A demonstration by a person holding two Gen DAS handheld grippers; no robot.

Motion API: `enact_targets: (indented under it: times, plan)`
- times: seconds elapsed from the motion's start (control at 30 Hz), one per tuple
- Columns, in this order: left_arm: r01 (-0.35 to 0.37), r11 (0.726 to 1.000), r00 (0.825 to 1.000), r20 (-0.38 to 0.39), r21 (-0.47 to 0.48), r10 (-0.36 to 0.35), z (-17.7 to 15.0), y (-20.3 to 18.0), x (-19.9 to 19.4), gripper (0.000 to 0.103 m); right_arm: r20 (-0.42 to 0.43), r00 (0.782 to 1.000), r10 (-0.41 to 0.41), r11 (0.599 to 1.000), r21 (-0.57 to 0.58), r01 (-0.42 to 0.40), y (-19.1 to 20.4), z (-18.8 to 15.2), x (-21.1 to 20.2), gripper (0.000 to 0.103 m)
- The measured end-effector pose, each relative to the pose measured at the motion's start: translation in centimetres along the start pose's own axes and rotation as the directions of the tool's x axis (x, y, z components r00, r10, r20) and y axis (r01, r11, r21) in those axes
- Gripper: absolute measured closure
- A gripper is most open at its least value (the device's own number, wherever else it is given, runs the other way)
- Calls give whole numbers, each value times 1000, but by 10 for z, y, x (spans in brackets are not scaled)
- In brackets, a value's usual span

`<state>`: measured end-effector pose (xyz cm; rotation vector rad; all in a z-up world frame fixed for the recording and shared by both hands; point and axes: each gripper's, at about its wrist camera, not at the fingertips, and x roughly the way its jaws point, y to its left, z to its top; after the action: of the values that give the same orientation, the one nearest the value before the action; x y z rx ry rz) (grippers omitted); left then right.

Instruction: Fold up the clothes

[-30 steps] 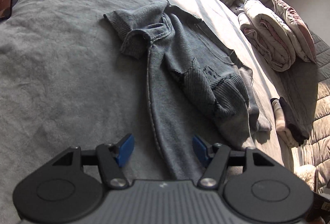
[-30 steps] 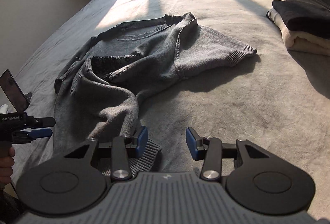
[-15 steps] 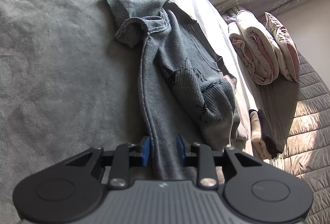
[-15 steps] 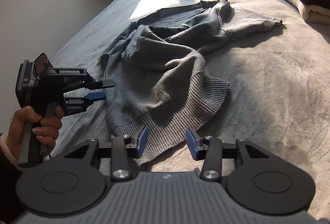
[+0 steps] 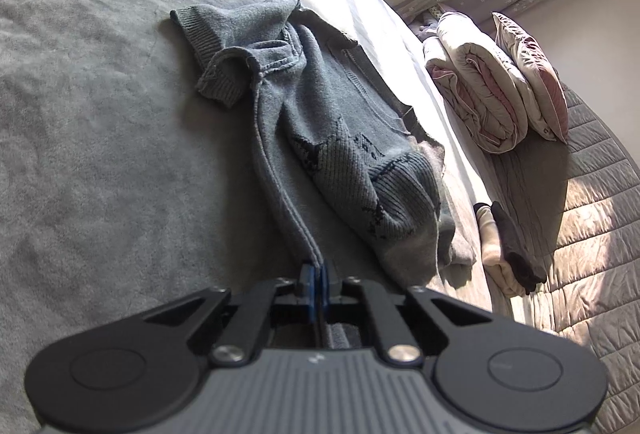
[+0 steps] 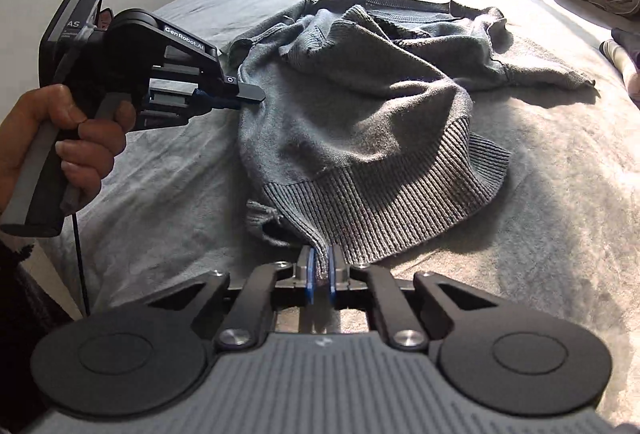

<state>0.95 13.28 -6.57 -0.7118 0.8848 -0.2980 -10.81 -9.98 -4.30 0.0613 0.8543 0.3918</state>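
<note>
While crumpled on the bed point(image 6: 560, 194), sweater point(image 6: 360, 122) pinched by left tongs point(image 5: 314, 284), right tongs point(image 6: 321, 280).

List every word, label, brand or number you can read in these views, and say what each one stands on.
"GenRobot.AI": white lettering on the black body of the left gripper, seen in the right wrist view.
"AS": white letters on the dark device mounted at the back of that gripper; the smaller lines beneath are too blurred to read.
Grey sweater: dark knitted pattern, no readable text.
Left wrist view: no readable text.
</note>
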Motion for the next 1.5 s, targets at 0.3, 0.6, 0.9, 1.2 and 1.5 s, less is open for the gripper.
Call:
enact_targets:
  times: [0.3, 0.6, 0.9, 1.2, 1.5]
  plan:
    - [8, 996, 997, 70, 93, -14, 19, -11, -41, 100, 61, 976, 210, 969, 117, -216, 22, 32, -37, 96]
    - [-90, 994, 986, 150, 65, 79, 45, 24, -83, 100, 23, 912, 409, 909, 80, -410, 88, 58, -4, 96]
    - [-167, 984, 979, 128, 59, 159, 62, 61, -91, 100, -65, 892, 448, 893, 79, -443, 126, 59, 65, 96]
    - [-221, 964, 972, 115, 149, 205, 56, 55, -90, 93, -84, 906, 415, 909, 82, -409, 102, 55, 62, 66]
    - [-112, 950, 994, 51, 293, 101, 30, 11, -69, 63, 19, 963, 270, 942, 200, -268, 7, 57, 16, 54]
